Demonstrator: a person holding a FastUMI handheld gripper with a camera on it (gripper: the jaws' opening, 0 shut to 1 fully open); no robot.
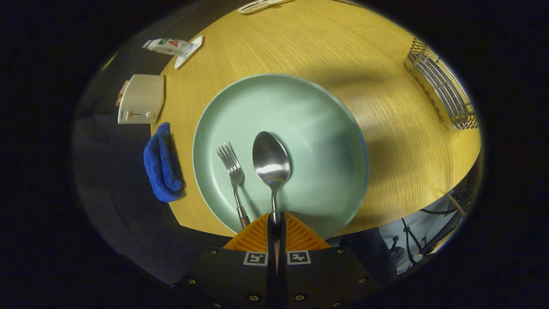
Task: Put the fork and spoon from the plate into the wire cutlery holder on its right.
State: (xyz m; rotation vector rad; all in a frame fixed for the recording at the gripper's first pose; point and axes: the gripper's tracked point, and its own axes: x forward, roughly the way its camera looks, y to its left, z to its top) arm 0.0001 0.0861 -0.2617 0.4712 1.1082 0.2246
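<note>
My claw is clenched on the handle of the shiny metal spoon, lying beside a metal fork on the round pale-green plate.

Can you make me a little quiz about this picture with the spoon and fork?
1. True or false: the hand-held gripper is shut on the spoon handle.
2. Which lies beside the spoon on the green plate? A) knife B) fork C) cup
3. Fill in: the blue cloth lies on the table's edge, between the plate and the ____.

Key:
1. True; both fingers close on the handle.
2. B
3. Toaster. The wire cutlery holder stands on the plate's other side.
</note>
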